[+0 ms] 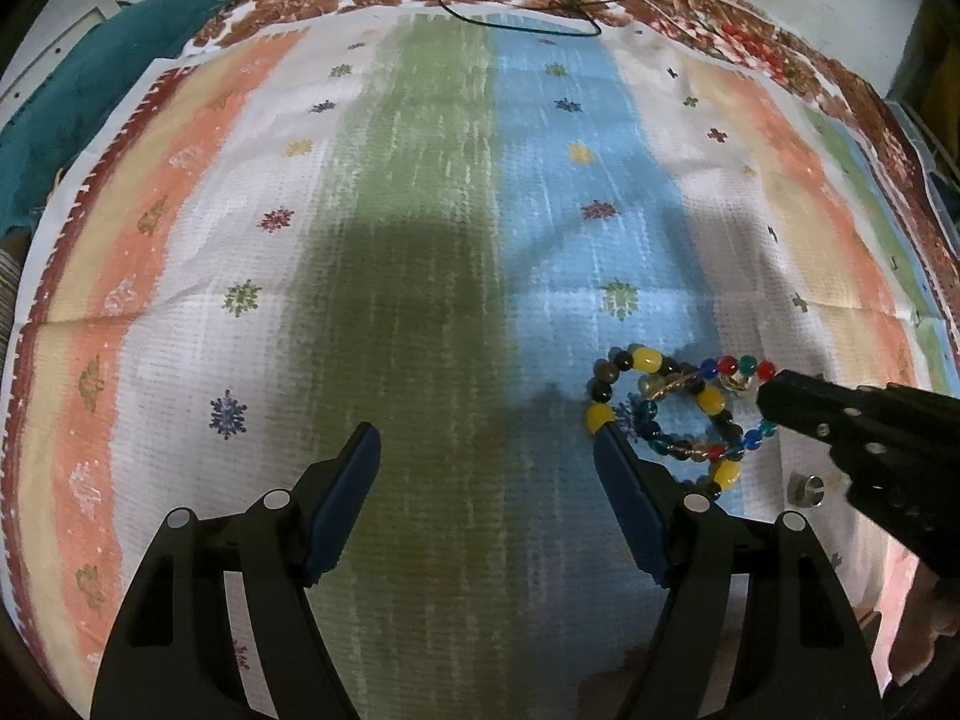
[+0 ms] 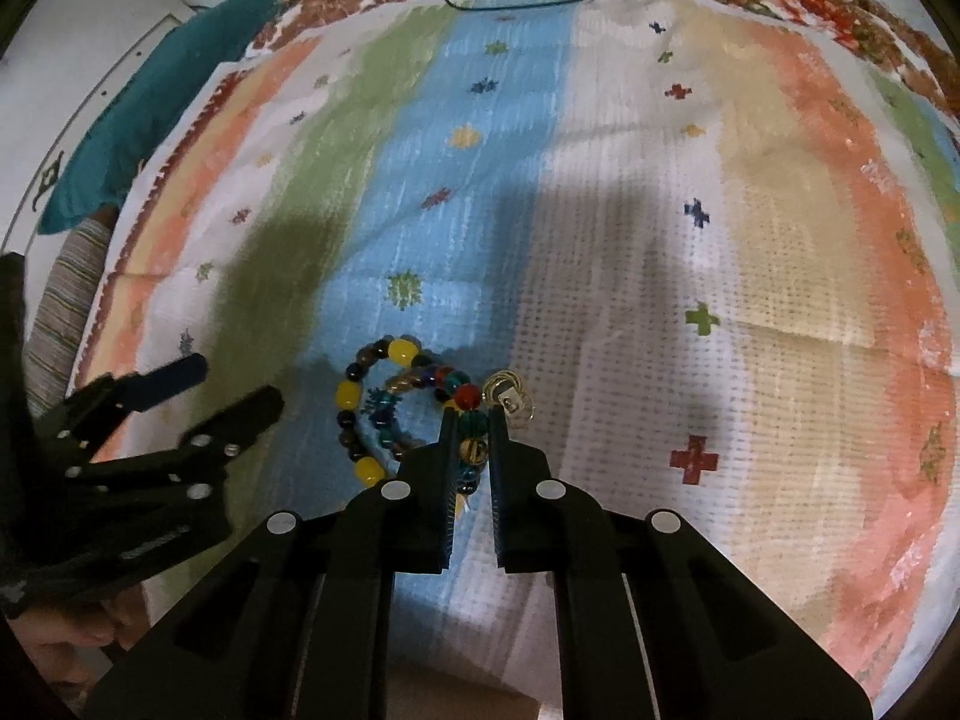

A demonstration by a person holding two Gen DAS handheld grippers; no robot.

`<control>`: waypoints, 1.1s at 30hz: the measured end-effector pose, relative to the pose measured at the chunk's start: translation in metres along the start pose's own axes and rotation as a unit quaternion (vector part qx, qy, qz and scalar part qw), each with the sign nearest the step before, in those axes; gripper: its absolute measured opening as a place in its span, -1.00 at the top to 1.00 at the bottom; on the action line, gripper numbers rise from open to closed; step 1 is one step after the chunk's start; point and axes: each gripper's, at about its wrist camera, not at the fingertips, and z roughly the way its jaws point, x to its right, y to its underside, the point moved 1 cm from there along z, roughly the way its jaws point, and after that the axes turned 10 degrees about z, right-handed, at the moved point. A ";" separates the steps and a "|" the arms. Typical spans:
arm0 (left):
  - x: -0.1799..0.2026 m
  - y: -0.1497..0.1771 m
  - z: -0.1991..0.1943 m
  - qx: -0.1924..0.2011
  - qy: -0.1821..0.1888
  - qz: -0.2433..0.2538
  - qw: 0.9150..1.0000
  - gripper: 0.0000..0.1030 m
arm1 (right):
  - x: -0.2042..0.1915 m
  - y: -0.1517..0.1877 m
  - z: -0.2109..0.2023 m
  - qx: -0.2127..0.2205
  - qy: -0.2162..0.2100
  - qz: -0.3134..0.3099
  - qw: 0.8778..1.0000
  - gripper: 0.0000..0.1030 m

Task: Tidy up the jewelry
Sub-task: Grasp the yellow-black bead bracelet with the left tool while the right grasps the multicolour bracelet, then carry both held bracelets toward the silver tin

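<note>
- Now the right gripper point(image 2: 474, 420) is down on the striped cloth point(image 2: 630, 312), its two fingers drawn in close around a strand of the multicoloured bead bracelet point(image 2: 468, 399), with a red bead sitting just past the tips and teal and amber beads pinched between the pads.
- Beside it lies a second beaded bracelet point(image 2: 360, 414), dark beads broken up by big yellow ones, coiled on the blue stripe and overlapping the first.
- Just to the right of the right gripper's tip, a small gold-coloured trinket point(image 2: 510, 399) rests on the white part of the cloth; its exact shape is too small to tell.
- Over on the other side, the left gripper point(image 1: 486, 438) hangs above the green stripe with its blue-padded fingers spread wide and nothing between them.
- Its right finger point(image 1: 624, 480) sits at the edge of the bead tangle, just by a yellow bead; touching or not, I cannot tell.
- A little silver ring-like piece point(image 1: 807, 489) lies on the cloth below the right gripper's arm in the left wrist view.
- Far back, a thin dark cord point(image 1: 540, 6) loops on the floral border.
</note>
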 end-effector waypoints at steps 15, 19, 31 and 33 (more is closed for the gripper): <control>0.016 -0.008 0.031 -0.031 0.027 0.020 0.999 -0.42 | 0.007 -0.001 -0.034 0.033 0.016 -0.006 0.999 0.80; 0.021 -0.010 0.036 -0.029 0.023 0.034 0.999 -0.42 | 0.012 0.000 -0.038 0.040 0.032 -0.012 0.999 0.80; 0.028 -0.011 0.033 -0.041 -0.001 0.050 0.998 0.78 | 0.019 0.007 -0.045 0.045 0.046 -0.011 0.998 0.80; 0.027 -0.009 0.029 -0.038 -0.002 0.050 0.998 0.78 | 0.018 0.011 -0.048 0.046 0.046 -0.013 0.998 0.80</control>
